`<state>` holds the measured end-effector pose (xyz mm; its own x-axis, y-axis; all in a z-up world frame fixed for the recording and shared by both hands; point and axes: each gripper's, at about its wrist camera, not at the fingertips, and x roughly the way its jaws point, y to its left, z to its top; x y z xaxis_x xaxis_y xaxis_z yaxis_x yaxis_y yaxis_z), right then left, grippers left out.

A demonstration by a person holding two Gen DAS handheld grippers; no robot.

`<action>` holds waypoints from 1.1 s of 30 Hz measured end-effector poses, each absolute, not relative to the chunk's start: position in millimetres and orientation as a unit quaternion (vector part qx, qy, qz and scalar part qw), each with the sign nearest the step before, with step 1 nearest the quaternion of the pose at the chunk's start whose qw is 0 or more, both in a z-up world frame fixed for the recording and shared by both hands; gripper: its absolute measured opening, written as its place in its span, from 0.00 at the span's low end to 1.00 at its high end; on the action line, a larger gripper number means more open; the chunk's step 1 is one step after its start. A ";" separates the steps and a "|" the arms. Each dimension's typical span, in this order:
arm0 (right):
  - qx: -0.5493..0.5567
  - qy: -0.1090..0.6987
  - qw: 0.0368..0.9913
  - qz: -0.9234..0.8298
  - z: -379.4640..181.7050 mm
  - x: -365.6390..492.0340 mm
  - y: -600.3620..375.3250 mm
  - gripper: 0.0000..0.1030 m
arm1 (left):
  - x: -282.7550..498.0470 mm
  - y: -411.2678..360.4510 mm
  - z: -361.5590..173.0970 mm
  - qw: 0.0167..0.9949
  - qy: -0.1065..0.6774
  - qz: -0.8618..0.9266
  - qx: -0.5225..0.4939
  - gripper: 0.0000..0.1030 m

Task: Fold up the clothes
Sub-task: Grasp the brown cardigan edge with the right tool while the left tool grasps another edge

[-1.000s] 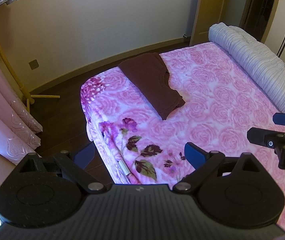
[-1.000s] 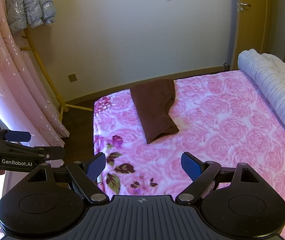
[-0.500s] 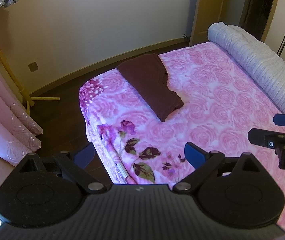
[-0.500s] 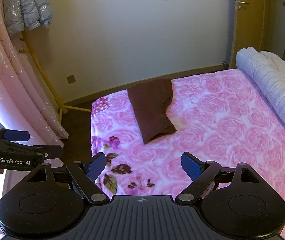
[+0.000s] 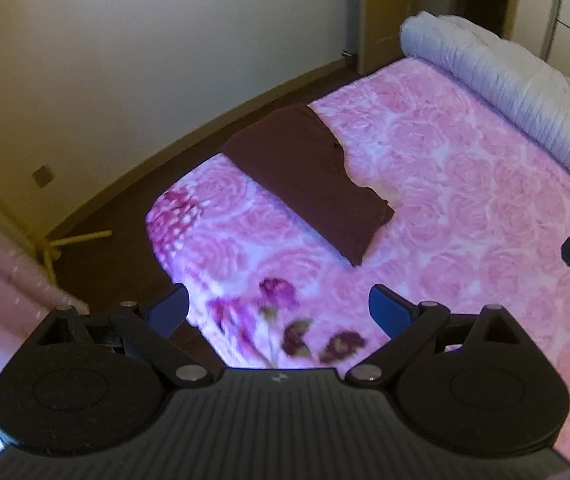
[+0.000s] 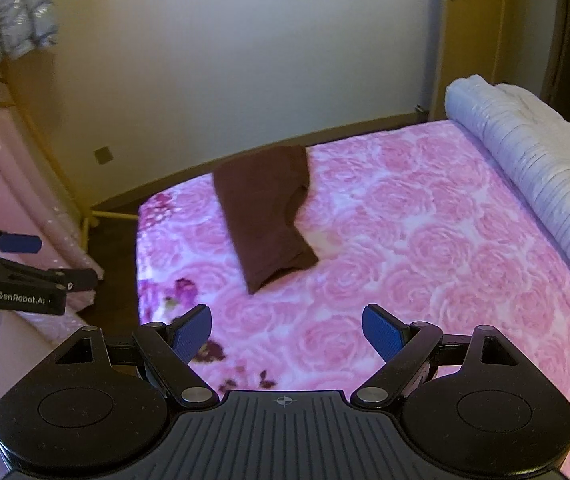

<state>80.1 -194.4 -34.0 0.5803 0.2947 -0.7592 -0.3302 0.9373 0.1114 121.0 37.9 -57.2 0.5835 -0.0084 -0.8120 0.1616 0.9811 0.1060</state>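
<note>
While both tools hover above the near end of the bed, the left gripper [image 5: 279, 312] and right gripper [image 6: 287, 332] gape wide, holding nothing. Farther off, the folded brown garment [image 6: 267, 216] lies on the pink rose blanket [image 6: 425, 248], near its far-left corner.

Matt brown cloth garment [image 6: 271, 212]; plush blanket [image 6: 425, 240].

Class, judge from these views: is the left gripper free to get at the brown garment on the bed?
Probably yes: the left gripper is open and nothing lies between it and the brown garment.
</note>
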 end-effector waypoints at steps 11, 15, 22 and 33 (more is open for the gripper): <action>-0.024 0.504 0.850 0.153 -138.4 214.4 -130.0 0.83 | 282.7 65.9 -161.5 0.821 0.375 -0.280 0.327 0.92; 0.021 0.519 0.845 0.130 -193.1 253.8 -115.9 0.83 | 318.8 69.5 -223.2 0.762 0.290 -0.362 0.453 0.92; 0.103 0.530 0.837 0.089 -262.5 300.4 -106.5 0.83 | 368.8 81.6 -294.2 0.696 0.197 -0.426 0.543 0.87; 0.208 0.512 0.831 0.062 -265.7 318.4 -126.1 0.19 | 404.5 70.4 -290.6 0.655 0.175 -0.496 0.542 0.19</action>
<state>318.4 -126.1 -265.7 0.4684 0.3153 -0.8253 0.1098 0.9062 0.4084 404.5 70.4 -290.6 0.4457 -0.4611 -0.7673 0.8405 -0.0794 0.5359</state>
